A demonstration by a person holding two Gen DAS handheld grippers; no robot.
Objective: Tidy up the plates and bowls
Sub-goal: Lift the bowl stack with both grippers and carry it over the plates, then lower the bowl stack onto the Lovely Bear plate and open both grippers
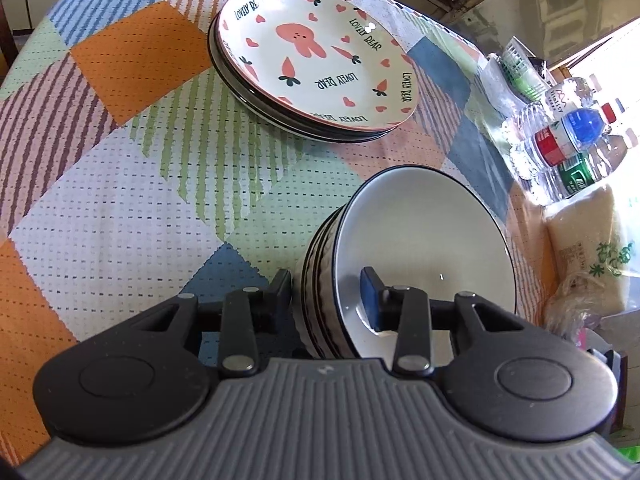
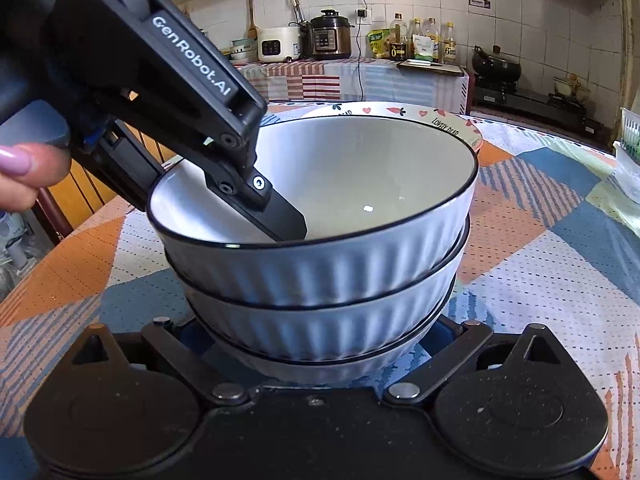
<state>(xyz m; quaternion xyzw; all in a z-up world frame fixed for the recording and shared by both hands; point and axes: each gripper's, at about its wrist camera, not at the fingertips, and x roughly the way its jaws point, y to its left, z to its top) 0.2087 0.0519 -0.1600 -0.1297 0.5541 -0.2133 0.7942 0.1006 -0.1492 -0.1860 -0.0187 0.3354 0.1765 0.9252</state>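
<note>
The bowls (image 2: 320,276) are seen to be glazed ceramic — smooth and glossy inside, ribbed on the outer walls, with a thin dark line painted along each rim. The plates (image 1: 316,60) are likewise made of shiny glazed ceramic, printed with pink and black patterns. The tabletop (image 1: 120,184) is covered by a woven cloth of a matt, dotted, waffle-like texture. The left tool (image 1: 328,292) is built of matt black plastic, with small bright metal pins set at the joints; its grey housing is ridged. The right tool (image 2: 320,360) is finished in the same dull black plastic — lightly speckled with dust. The bottles (image 1: 572,136) are made of clear, glossy plastic with paper-like labels.
</note>
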